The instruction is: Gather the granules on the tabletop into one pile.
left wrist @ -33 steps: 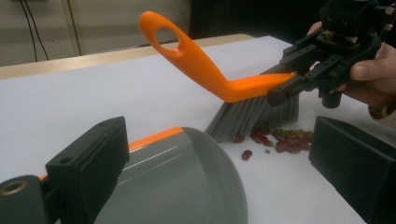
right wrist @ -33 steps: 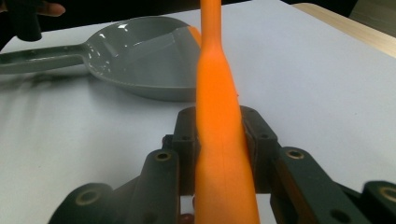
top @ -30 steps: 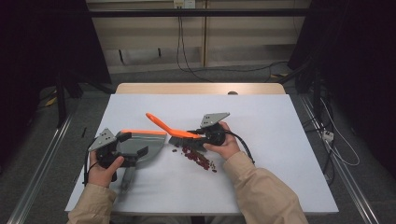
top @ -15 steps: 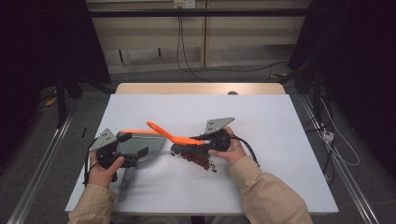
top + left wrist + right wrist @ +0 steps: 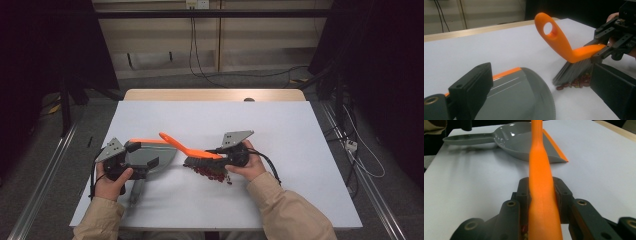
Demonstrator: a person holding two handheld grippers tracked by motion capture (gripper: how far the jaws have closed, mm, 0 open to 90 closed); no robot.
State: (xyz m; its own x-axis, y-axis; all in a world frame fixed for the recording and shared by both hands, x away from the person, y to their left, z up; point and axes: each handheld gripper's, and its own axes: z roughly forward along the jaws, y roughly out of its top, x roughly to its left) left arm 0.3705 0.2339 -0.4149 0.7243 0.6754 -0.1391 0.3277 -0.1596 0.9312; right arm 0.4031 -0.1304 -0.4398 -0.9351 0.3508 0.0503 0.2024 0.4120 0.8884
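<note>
My right gripper (image 5: pixel 214 153) (image 5: pixel 541 188) is shut on the orange handle of a brush (image 5: pixel 182 146) (image 5: pixel 539 157), just above the bristles. The dark bristles (image 5: pixel 574 71) rest on a small heap of dark red beans (image 5: pixel 212 173) (image 5: pixel 577 82). A grey dustpan (image 5: pixel 150 154) (image 5: pixel 519 97) (image 5: pixel 524 142) with an orange lip lies left of the beans, its lip facing away from me and its handle pointing toward me. My left gripper (image 5: pixel 142 155) (image 5: pixel 539 82) hangs open over the rear of the pan, jaws wide apart.
The white table (image 5: pixel 225 120) has a wooden strip along its far edge. Cables trail from both grippers toward me. Dark floor, rails and wall cables surround the table.
The right gripper has drawn the brush slightly toward me and down, so the bristles now sit on the beans. The left gripper has shifted only a little.
</note>
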